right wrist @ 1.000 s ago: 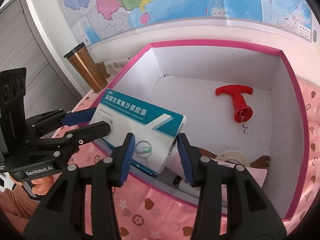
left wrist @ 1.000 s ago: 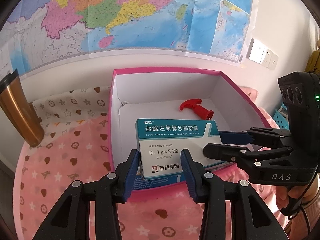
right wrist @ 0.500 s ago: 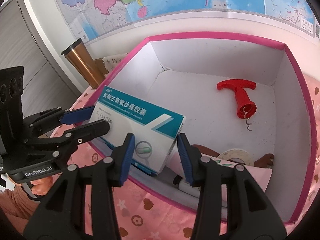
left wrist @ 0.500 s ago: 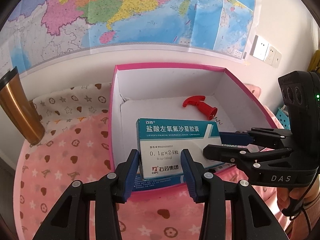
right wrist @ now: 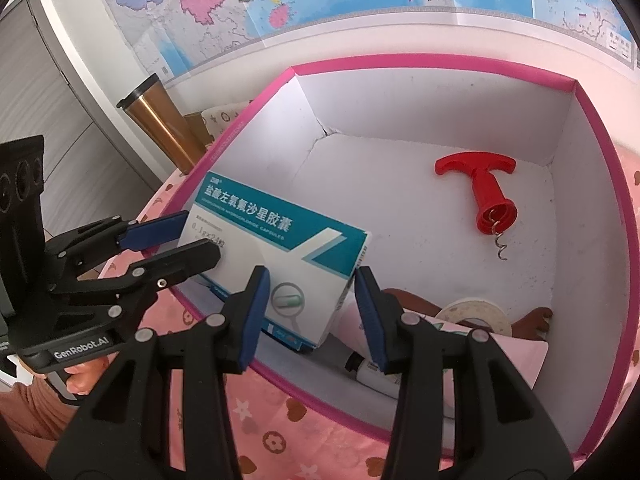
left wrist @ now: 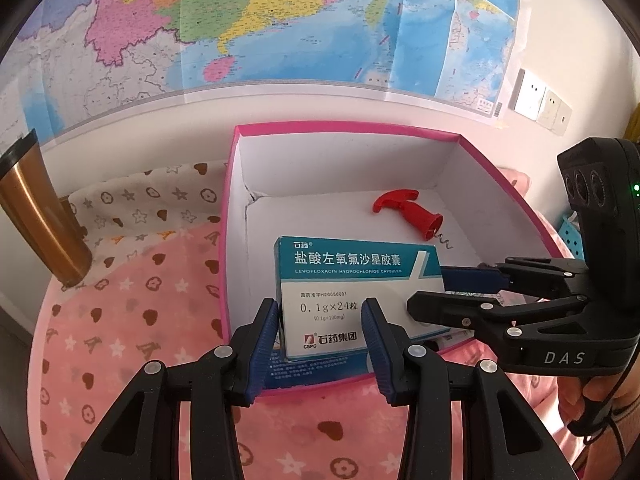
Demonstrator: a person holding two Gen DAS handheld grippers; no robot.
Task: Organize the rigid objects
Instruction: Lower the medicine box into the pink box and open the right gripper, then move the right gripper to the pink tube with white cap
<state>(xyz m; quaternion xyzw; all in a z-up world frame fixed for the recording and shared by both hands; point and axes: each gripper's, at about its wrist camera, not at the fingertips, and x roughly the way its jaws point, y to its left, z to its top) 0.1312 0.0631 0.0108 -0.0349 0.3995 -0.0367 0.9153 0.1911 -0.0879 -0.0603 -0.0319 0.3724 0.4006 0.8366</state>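
Trouble lay in the medicine box (left wrist: 352, 292), perched tilted over the pink box's (left wrist: 344, 128) near wall between the narrowly parted left gripper (left wrist: 320, 334) and right gripper (right wrist: 310, 314), neither clearly clamping, liable to topple outside.

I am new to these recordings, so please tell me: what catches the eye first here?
A teal-and-white medicine box sits tilted at the near-left corner of the pink box, between the fingers of both the left hand-held gripper and the right hand-held gripper. A red corkscrew lies on the white floor behind.
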